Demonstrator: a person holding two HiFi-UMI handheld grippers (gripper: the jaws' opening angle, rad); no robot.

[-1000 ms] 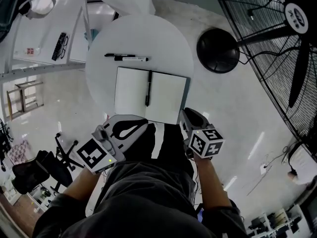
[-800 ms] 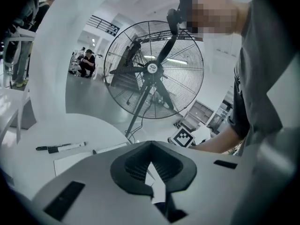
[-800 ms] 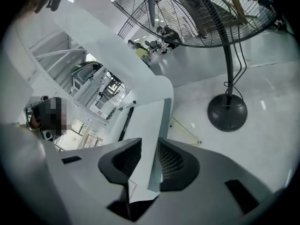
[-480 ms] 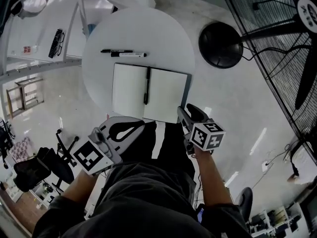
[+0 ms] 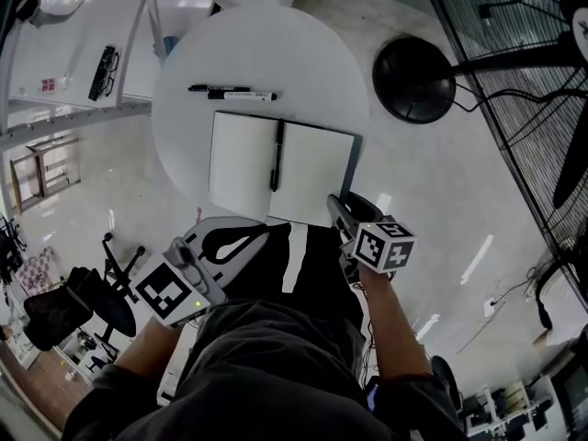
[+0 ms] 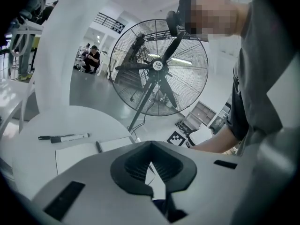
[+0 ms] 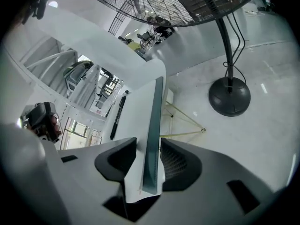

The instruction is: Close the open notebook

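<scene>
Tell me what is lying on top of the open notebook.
A black pen lies along the notebook's centre fold; the pages are otherwise bare. The right gripper, jaws opening, straddles its near right edge. The strip of paper beneath the pen is covered.

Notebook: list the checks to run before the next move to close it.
1. Pages clear: not ok. A black pen lies along the spine of the notebook.
2. Right gripper placed: ok. The notebook's right edge stands between its opening jaws, and the pads are not pressing on it.
3. Left gripper free: ok. Its jaws are together with nothing between them.
4. Two markers out of the way: ok. They lie apart from the notebook, beyond its far edge.
5. Support: not ok. The notebook's near right corner overhangs the table.
</scene>
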